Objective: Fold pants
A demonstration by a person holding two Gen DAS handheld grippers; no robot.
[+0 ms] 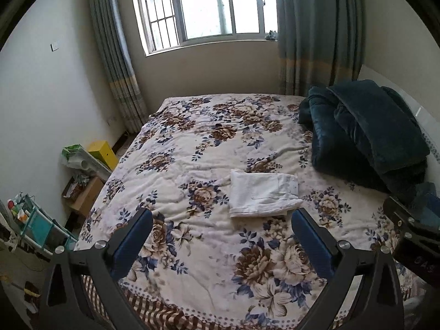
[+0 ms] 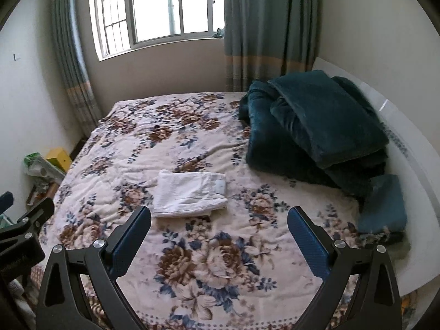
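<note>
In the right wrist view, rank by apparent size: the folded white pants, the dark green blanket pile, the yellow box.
1. Blanket pile, largest.
2. Pants.
3. Yellow box, smallest, though it sits farther away and is partly hidden.

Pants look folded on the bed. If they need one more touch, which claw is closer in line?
Left, marginally. The pants lie just ahead between the open left claw fingers; from the right claw they sit off left.

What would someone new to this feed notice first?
Probably the small white folded pants, lying as a neat rectangle mid-bed on the floral brown-and-blue bedspread. Next, the heap of dark teal plush blankets piled at the bed's right side. Both the left claw and right claw are open, holding nothing, short of the pants.
</note>
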